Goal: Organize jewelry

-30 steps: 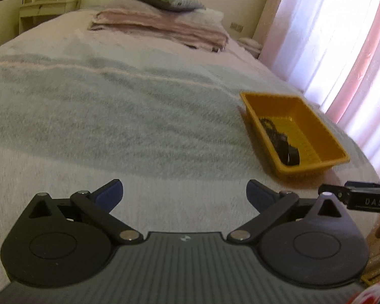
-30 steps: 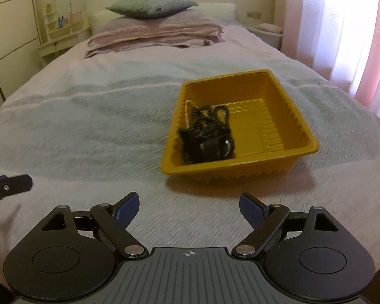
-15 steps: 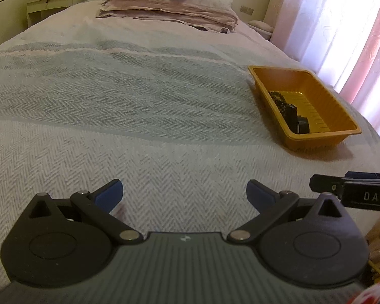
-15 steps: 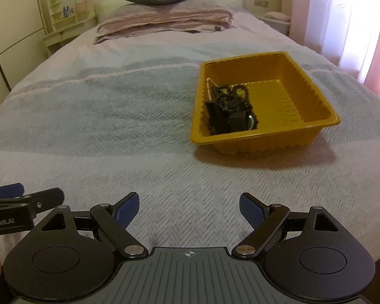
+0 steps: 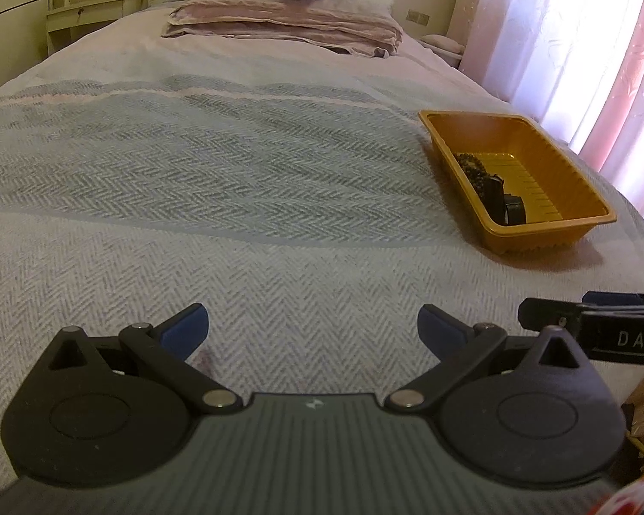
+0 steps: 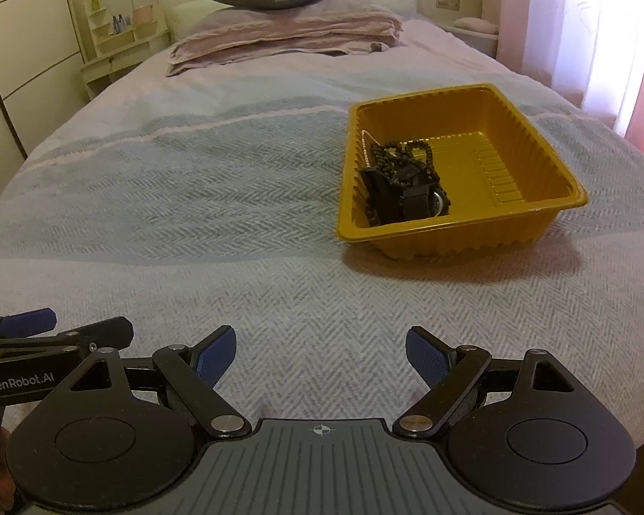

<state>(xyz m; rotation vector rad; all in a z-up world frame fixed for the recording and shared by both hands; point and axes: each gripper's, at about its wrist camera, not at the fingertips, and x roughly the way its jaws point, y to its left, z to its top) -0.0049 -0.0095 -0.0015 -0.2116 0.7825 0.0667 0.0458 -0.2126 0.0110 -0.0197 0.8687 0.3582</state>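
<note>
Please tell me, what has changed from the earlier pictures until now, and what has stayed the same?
Both cameras tipped and shifted: the yellow tray now sits further right and higher in both wrist views, and each gripper's side shows in the other's picture. Nothing was grasped or released. The left gripper and right gripper stay open and empty; the jewelry stays piled in the tray on the blanket.
</note>
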